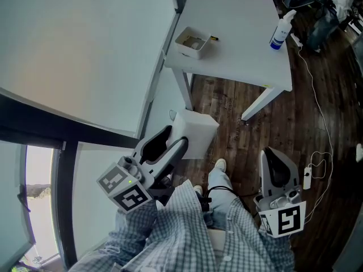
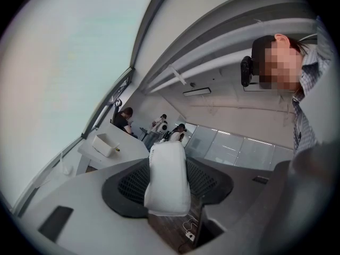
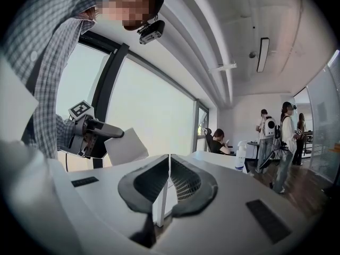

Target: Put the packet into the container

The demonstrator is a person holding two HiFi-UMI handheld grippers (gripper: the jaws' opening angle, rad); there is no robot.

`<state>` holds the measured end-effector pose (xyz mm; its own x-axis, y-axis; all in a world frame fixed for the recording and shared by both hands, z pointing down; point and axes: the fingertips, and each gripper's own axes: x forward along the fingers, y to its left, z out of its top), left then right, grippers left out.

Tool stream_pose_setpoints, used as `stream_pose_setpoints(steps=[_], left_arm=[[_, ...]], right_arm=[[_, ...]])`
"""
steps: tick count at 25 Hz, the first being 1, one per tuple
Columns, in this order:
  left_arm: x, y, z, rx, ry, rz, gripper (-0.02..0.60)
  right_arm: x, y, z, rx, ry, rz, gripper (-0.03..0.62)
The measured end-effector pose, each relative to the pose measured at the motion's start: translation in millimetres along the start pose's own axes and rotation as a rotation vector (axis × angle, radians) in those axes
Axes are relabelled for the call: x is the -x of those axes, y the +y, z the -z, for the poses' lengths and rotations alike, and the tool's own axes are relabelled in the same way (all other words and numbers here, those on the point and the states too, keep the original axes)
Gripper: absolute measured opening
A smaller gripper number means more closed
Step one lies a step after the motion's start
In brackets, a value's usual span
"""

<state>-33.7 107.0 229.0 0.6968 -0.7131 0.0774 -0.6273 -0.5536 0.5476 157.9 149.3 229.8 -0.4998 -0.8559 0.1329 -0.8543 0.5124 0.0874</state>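
container [image 1: 191, 42] on table [image 1: 241, 35] | packet [image 1: 196, 131] in left gripper [image 1: 174, 139] jaws

legible text: none in any view | spray bottle [image 1: 280, 33] label: print too small to read

white packet [image 1: 195, 131], white container [image 1: 187, 49] and table [image 1: 244, 38], blue-and-white spray bottle [image 1: 280, 34], grey checked shirt [image 1: 181, 234], dark brown floor [image 1: 283, 132].
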Motion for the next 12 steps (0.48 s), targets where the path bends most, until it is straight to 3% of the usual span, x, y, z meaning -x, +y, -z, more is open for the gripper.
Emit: stream_pose_setpoints(steps=[12], left_arm=[[-42, 3, -26, -0.025, -0.047, -0.053, 0.229]], right_arm=[[-33, -53, -16, 0.015, -0.038, -0.049, 0.020]])
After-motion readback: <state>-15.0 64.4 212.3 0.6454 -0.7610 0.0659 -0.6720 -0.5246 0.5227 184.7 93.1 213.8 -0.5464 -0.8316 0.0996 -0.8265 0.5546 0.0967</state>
